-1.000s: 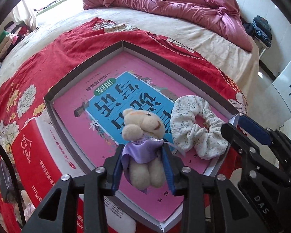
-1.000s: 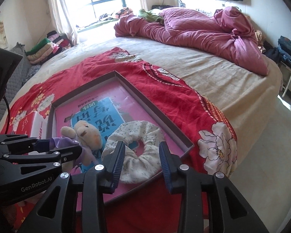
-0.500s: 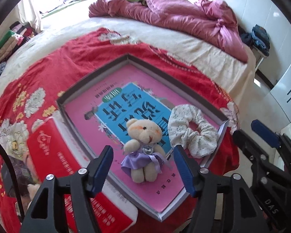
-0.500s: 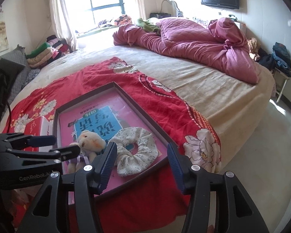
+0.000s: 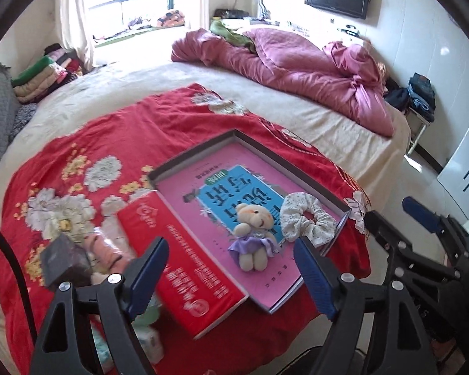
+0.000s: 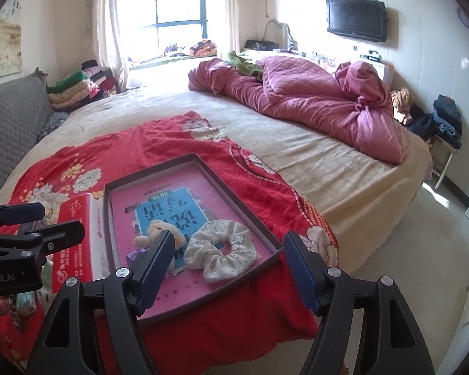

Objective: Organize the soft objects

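A cream teddy bear (image 5: 254,218) in a purple dress lies on a pink and blue book inside a shallow dark-rimmed tray (image 5: 265,147) on the bed. A white floral scrunchie (image 5: 308,218) lies just right of it, touching the tray's near corner. My left gripper (image 5: 229,242) hovers above and short of the bear, its jaws opening with nothing between the pads. My right gripper (image 6: 229,235) hangs above the scrunchie (image 6: 222,250), its jaws also opening and empty. From the right wrist, its left finger partly hides the bear (image 6: 154,229).
A red box (image 5: 184,268) lies against the tray's left side on a red flowered blanket (image 5: 109,131). A small dark box (image 5: 65,259) and soft packets sit at the lower left. A crumpled pink quilt (image 5: 297,62) fills the far bed; the floor drops off to the right.
The left gripper let go of the bear, spread wide and pulled up and back. The right gripper widened around the scrunchie and lifted away too. Bear and scrunchie stay in the tray.
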`<state>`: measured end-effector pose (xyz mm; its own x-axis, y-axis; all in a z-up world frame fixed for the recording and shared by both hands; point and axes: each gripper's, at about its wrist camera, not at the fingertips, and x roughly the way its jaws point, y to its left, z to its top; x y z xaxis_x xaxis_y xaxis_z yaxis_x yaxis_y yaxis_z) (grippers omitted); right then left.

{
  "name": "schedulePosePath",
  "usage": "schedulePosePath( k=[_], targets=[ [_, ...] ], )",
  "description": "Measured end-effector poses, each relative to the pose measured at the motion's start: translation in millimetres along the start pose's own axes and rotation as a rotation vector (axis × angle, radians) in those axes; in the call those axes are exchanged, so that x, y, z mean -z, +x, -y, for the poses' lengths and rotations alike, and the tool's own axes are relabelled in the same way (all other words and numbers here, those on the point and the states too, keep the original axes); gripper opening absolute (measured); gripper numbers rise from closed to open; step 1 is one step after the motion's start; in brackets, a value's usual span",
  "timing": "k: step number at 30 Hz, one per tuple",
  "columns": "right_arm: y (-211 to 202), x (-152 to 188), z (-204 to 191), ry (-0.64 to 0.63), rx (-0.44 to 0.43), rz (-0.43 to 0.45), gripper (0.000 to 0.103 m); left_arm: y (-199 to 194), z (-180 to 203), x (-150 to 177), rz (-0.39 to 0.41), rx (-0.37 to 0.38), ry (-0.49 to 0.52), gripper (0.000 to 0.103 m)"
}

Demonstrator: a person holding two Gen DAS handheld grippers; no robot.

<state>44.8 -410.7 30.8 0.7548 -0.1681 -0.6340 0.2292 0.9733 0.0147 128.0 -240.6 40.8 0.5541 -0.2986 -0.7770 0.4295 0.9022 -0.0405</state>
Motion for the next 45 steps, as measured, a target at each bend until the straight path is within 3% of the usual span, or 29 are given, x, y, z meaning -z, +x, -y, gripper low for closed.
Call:
schedulePosePath(
  k=[15, 22, 33, 45],
  targets=[
    [-104.7, -55.2, -62.7, -0.001, -0.1, 0.25, 0.075, -93.0, -66.3, 18.5, 0.102, -0.08, -0.12, 0.082],
    [-142.3, -68.8, -106.2, -0.015, -0.205, 0.294, 0.075, -131.9, -102.1, 29.6, 0.135, -0.109, -0.164, 0.082],
    [-166.3, -57.1, -167.6, -0.084, -0.303, 0.293, 0.075, -179.5, -154.9, 59.1, 0.191, -0.209, -0.228, 0.082],
    [-146.8, -19.1, -198.7, -0.179, -0.338, 0.209, 0.075, -170.9, -211.0, 120.2, 0.101, -0.242, -0.359, 0.082]
  ],
)
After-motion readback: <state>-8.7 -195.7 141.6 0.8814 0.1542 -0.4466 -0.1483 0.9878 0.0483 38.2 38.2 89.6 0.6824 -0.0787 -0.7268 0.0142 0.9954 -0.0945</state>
